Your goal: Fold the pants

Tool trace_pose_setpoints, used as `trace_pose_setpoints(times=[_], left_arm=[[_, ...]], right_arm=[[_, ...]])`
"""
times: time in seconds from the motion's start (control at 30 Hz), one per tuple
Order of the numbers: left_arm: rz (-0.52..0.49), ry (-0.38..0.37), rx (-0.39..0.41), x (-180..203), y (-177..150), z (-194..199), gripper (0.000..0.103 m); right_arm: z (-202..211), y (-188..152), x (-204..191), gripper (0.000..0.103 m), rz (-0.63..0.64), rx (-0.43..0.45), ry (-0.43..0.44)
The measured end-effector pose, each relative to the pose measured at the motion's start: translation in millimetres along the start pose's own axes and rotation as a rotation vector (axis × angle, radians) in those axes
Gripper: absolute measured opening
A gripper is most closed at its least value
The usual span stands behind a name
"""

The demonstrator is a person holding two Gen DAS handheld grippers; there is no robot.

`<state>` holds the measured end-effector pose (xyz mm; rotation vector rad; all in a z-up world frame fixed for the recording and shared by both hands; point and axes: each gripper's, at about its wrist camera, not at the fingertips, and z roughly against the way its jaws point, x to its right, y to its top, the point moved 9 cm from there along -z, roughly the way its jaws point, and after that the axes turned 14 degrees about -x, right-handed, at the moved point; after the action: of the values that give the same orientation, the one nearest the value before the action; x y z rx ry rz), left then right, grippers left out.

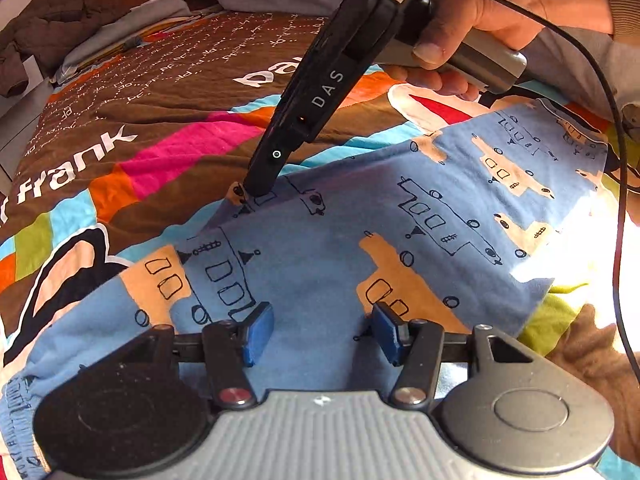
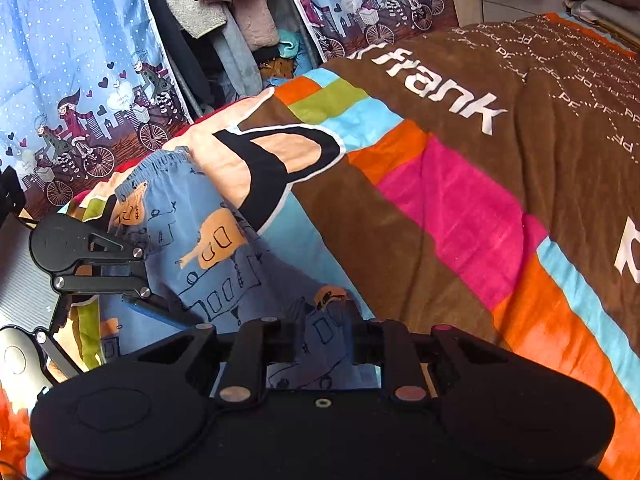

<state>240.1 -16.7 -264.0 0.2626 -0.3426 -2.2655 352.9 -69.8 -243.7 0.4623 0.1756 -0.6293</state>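
Blue children's pants [image 1: 320, 248], printed with orange and outline vehicles, lie spread on a bed covered by a striped brown, pink and orange blanket [image 1: 168, 120], the elastic waistband [image 2: 160, 164] toward the curtain side in the right wrist view. The right gripper [image 2: 324, 340] is pinched on a lifted corner of the pants fabric, which bunches between its nearly closed fingers; in the left wrist view its tip [image 1: 258, 190] meets the far edge of the cloth, and the hand [image 1: 472, 28] that carries it shows above. The left gripper [image 1: 320, 334] hovers over the middle of the pants with its blue pads [image 1: 258, 332] standing well apart and nothing between them; whether they touch the fabric cannot be told. The step in hand appears to be carrying the held edge across to form a fold. To do it well, the right grip should stay firm while the edge travels low and level, the left gripper should pin the cloth along the intended crease, and the edges should be aligned before release, lest the soft fabric drag or wrinkle on the blanket.
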Motion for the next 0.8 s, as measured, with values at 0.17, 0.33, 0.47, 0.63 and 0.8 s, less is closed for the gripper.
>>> trace_pose_setpoints(times=[0.17,0.33,0.47,0.63,0.8], left_arm=[[0.002,-0.003,0.002,0,-1,-2,0.062],[0.008,0.0,0.006,-1,-1,-3,0.066],[0.01,0.002,0.003,-1,-1,-2,0.068],[0.031,0.006,0.007,-3,-3,-5,0.075],[0.058,0.008,0.002,-9,-2,-7,0.082]], right_arm=[[-10,1,7,0.021,-0.035,-0.015,0.051],[-17,5,2,0.02,-0.012,-0.017,0.082],[-12,11,12,0.0,-0.025,0.032,0.043],[-9,12,20,0.0,-0.031,0.056,-0.004],[-13,14,41,0.0,-0.128,0.084,-0.103]])
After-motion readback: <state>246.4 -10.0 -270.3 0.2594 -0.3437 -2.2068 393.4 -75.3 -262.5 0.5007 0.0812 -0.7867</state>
